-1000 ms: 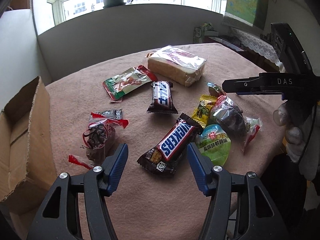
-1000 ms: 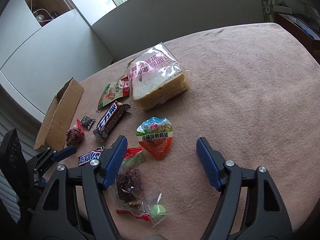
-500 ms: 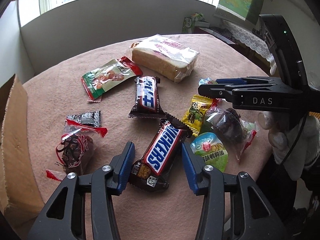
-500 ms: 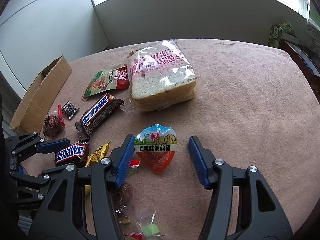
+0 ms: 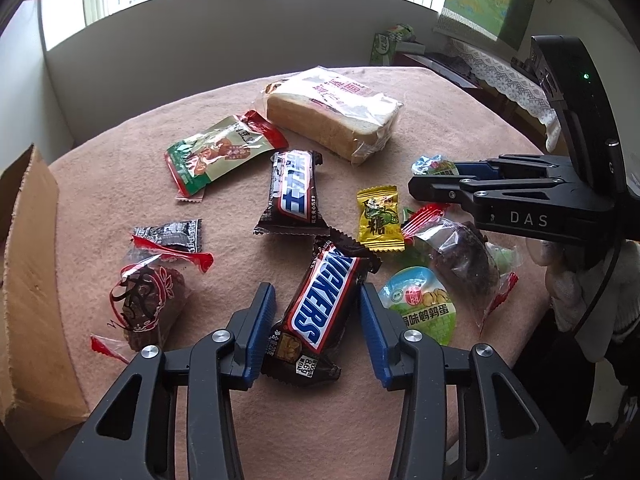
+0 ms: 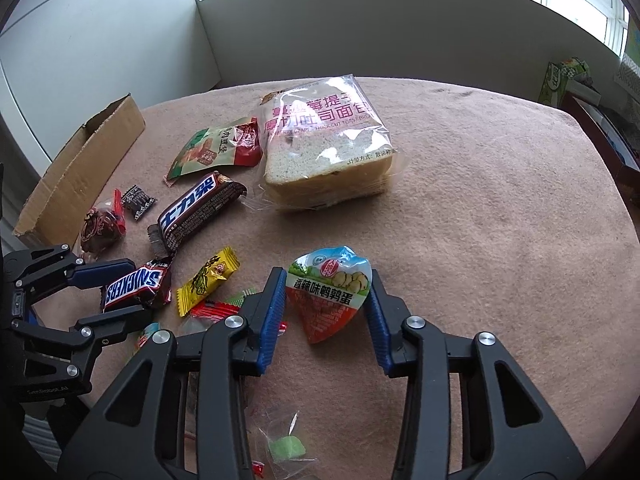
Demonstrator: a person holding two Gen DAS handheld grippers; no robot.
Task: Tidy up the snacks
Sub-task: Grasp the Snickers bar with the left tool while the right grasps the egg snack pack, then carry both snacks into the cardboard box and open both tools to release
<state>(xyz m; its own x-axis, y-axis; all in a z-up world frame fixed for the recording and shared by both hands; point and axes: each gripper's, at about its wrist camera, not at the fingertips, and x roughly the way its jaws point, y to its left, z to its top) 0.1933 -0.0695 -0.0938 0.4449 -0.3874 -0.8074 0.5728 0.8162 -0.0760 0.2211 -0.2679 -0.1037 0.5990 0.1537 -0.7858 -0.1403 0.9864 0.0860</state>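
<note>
Snacks lie scattered on a pink cloth. My left gripper [image 5: 316,316] straddles a Snickers bar [image 5: 320,308] that lies on the cloth; the pads are close on both sides, with a small gap on the right. My right gripper [image 6: 326,300] has closed on a heart-shaped quail egg packet [image 6: 330,288], both pads touching its edges. The right gripper shows in the left wrist view [image 5: 440,182], the left one in the right wrist view [image 6: 120,284]. A second such packet [image 5: 424,308] lies right of the Snickers.
A bread pack [image 5: 332,114], a green-red pouch [image 5: 220,152], a second chocolate bar [image 5: 294,194], a yellow candy [image 5: 378,218], a black candy [image 5: 172,234] and wrapped dark cakes [image 5: 148,304] lie around. An open cardboard box [image 5: 28,280] stands at the left edge.
Both grippers moved forward and down and narrowed. The left now brackets the Snickers bar closely. The right has closed onto the quail egg packet.
</note>
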